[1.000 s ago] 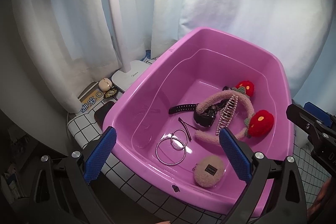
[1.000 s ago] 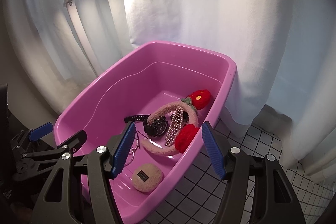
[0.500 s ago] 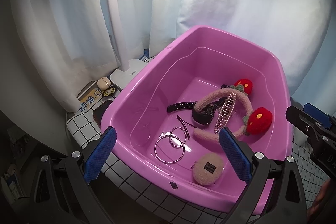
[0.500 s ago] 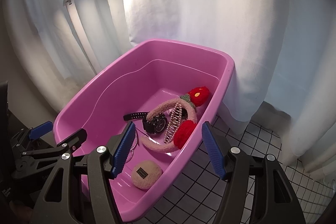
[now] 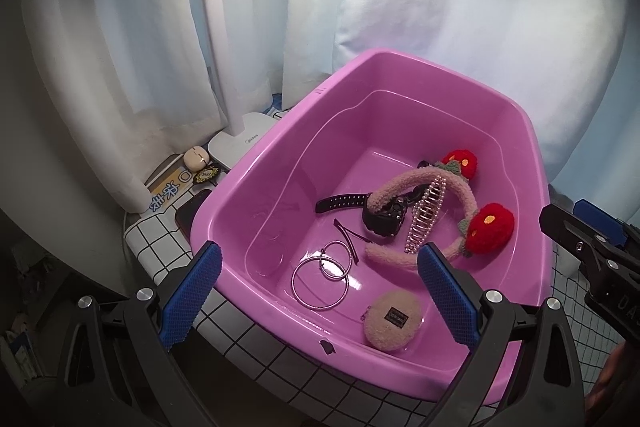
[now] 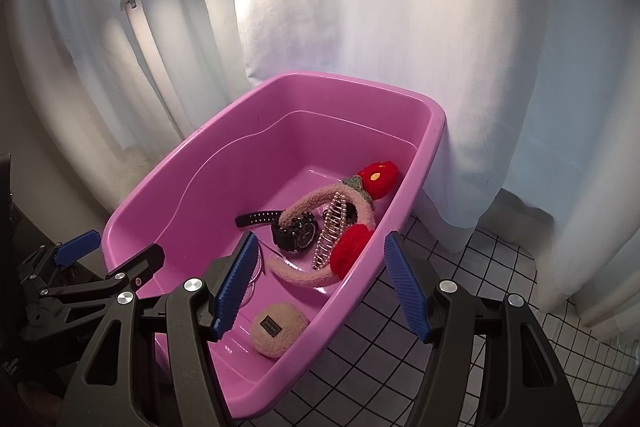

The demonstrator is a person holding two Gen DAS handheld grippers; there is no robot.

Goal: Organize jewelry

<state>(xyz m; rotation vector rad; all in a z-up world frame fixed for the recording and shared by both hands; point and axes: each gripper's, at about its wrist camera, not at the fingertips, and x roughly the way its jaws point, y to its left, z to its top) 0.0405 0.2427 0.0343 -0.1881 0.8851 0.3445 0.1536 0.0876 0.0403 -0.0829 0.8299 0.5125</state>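
A pink plastic tub [image 5: 256, 163] [image 6: 432, 131] stands on a tiled table. In it lie a fuzzy pink headband with red strawberries [image 5: 468, 195] [image 6: 304, 279], a black watch [image 5: 382, 219] [image 6: 296, 237], a pearl hair claw [image 5: 426, 219] [image 6: 330, 233], silver hoops [image 5: 320, 283], a thin black pin [image 5: 348, 235] and a round beige fuzzy clip [image 5: 392, 319] [image 6: 278, 325]. My left gripper [image 5: 318, 295] is open and empty, above the tub's near edge. My right gripper [image 6: 318, 287] is open and empty, above the tub's right rim.
A white lamp base [image 5: 240, 143] and pole stand left of the tub, with a small beige case [image 5: 196, 159], a badge, a card and a dark phone [image 5: 192, 211]. White curtains hang behind. The checked tiled tabletop [image 6: 472, 267] extends right of the tub.
Both grippers have drawn back and up a little from the tub, so it sits lower and farther in each view. Nothing in the tub moved.
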